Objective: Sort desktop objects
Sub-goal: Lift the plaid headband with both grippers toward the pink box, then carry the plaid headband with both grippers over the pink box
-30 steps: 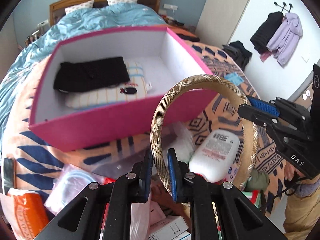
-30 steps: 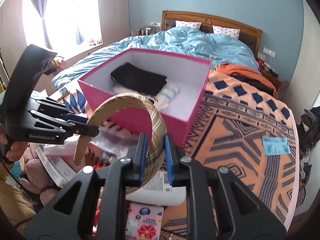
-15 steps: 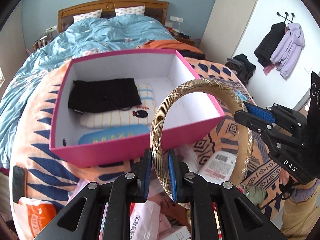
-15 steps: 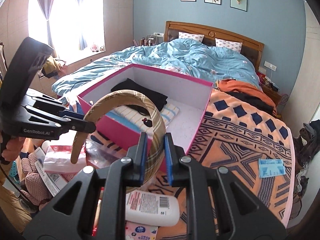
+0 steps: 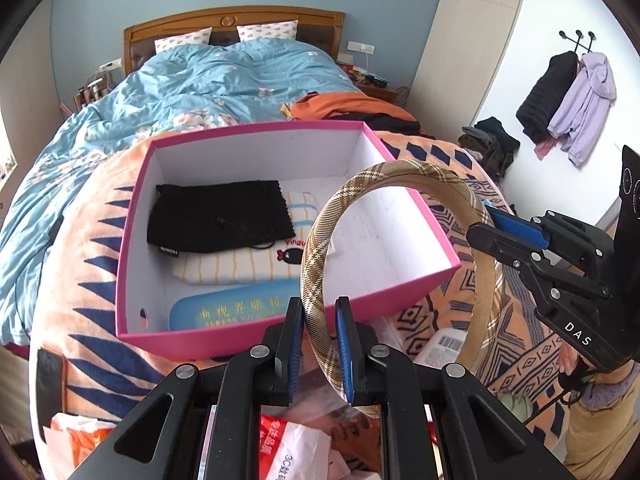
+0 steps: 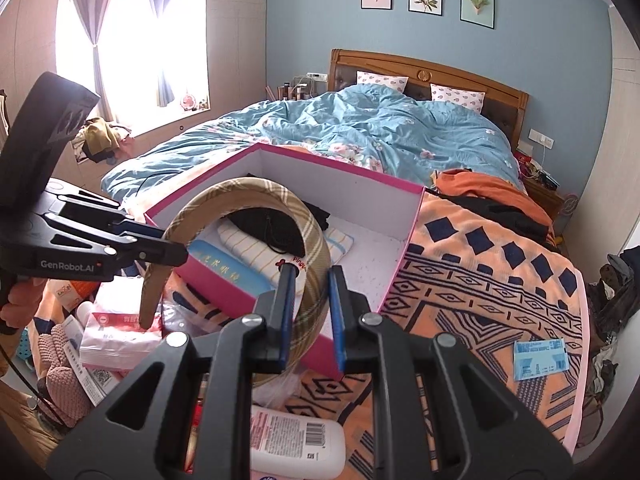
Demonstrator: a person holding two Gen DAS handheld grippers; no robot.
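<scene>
Left wrist view: the left gripper, angled downward, clamps one end of a plaid headband. The band arches above the near right corner of the open pink box, which sits on a patterned blanket. The right gripper, reaching in from the right edge, appears to pinch the other end.

Right wrist view: the right gripper closes narrowly on the headband, held over the box's near wall. The left gripper holds the opposite end. A white bottle lies below on the blanket.
</scene>
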